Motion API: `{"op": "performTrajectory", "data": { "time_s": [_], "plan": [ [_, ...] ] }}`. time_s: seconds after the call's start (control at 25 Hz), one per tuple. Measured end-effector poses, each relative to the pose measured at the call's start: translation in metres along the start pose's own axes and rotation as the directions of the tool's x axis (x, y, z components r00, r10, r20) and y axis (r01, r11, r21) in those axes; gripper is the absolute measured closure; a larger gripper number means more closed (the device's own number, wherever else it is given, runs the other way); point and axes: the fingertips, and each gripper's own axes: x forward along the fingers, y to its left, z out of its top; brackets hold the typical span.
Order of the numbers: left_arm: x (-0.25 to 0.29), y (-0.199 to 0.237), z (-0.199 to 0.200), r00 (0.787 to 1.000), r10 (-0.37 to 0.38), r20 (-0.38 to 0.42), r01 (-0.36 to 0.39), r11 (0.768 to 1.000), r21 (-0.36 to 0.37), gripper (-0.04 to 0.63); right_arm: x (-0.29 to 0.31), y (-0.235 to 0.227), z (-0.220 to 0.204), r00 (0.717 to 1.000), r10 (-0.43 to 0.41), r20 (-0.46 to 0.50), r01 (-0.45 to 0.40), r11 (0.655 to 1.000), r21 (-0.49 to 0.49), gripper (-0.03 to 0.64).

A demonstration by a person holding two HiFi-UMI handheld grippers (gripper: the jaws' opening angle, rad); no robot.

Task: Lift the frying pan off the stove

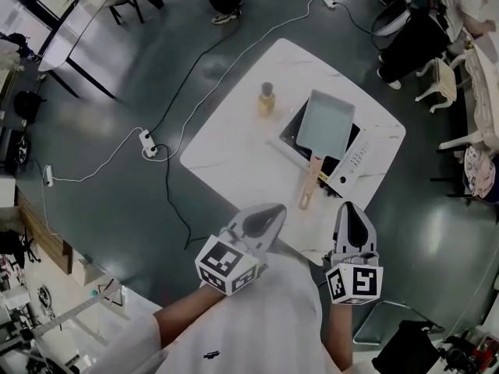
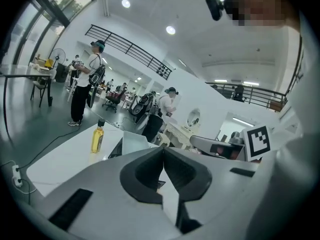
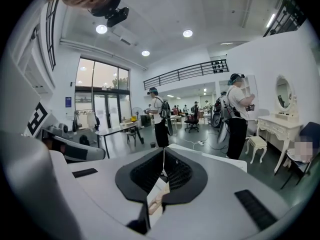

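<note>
Head view is showing a rectangular pale teal frying pan [image 1: 326, 123] sitting on a black stove with a white control strip [image 1: 294, 133], which is resting toward the far right part of a white marble-look table [image 1: 234, 156]. The pan's light wooden handle [image 1: 311, 180] is pointing back toward the person and is reaching past the stove's near edge over the tabletop. A yellow bottle with a dark cap [image 1: 267, 100] is standing upright on the table just to the left of the stove, apart from it. The left tool [image 1: 274, 207] and the right tool [image 1: 348, 206] are hovering side by side over the table's near edge, the handle's end lying between and slightly ahead of their tips, and neither tool is touching it. Left gripper view is showing that tool's jaws pressed together with nothing between them, the bottle and the pan lying ahead on the table. Right gripper view is likewise showing its jaws closed together and empty. A white power strip [image 1: 146, 140] with cables is lying on the dark grey floor [image 1: 117, 209] to the table's left.
</note>
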Motion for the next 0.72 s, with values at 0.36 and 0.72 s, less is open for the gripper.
{"op": "performTrajectory", "data": {
  "time_s": [0.36, 0.72],
  "plan": [
    [0.02, -0.007, -0.012, 1.0, 0.005, -0.018, -0.007, 0.995, -0.097, 0.594, -0.003, -0.013, 0.004, 0.997, 0.08, 0.02, -0.08, 0.997, 0.012, 0.617],
    [0.043, 0.007, -0.027, 0.998, 0.016, -0.059, -0.026, 0.984, -0.174, 0.592, 0.027, -0.028, -0.02, 0.987, 0.158, -0.031, -0.154, 0.983, 0.102, 0.617]
  ]
}}
